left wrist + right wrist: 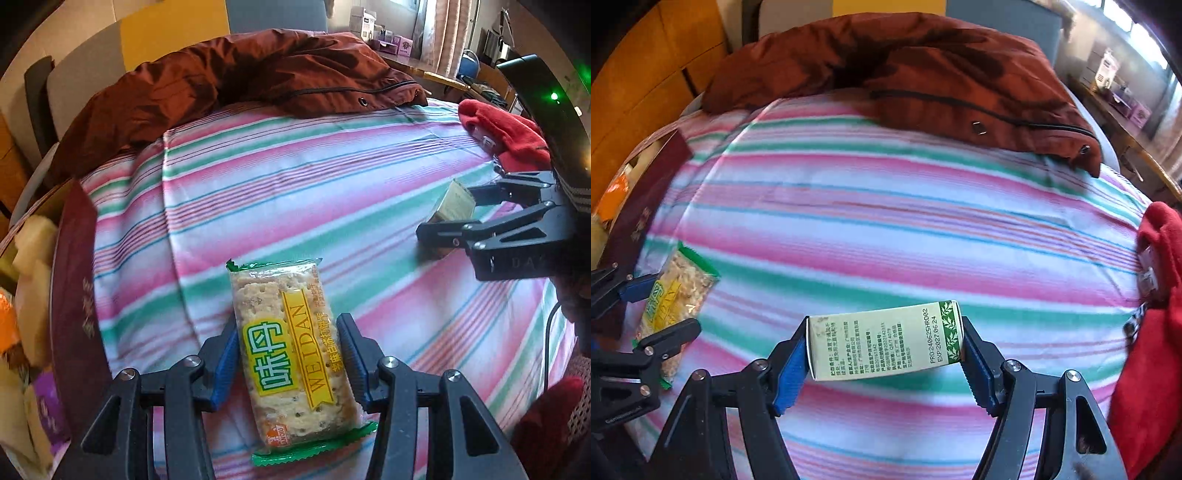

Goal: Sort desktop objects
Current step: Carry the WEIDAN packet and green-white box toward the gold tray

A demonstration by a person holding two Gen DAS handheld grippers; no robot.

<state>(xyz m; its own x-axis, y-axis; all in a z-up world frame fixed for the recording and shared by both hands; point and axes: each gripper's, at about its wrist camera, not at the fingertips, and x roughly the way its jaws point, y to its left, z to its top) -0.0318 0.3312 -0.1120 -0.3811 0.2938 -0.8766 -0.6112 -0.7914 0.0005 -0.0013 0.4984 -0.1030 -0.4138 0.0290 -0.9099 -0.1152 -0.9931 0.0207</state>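
Observation:
My left gripper [288, 354] is shut on a clear packet of crackers [291, 354] with a yellow-and-green label, its blue pads pressed on the long sides above the striped cloth. The same packet [674, 295] and left gripper [661, 306] show at the lower left of the right wrist view. My right gripper [884, 350] is shut on a small pale-green carton [882, 339] with printed text, held by its two ends. In the left wrist view that carton [452, 210] sits in the right gripper [448, 214] at the right edge.
A striped pink, green and white cloth [295, 184] covers the table. A rust-brown jacket [240, 81] lies across the far edge. A red cloth [1152, 314] sits on the right. A dark red box [74, 295] with several snacks stands at the left.

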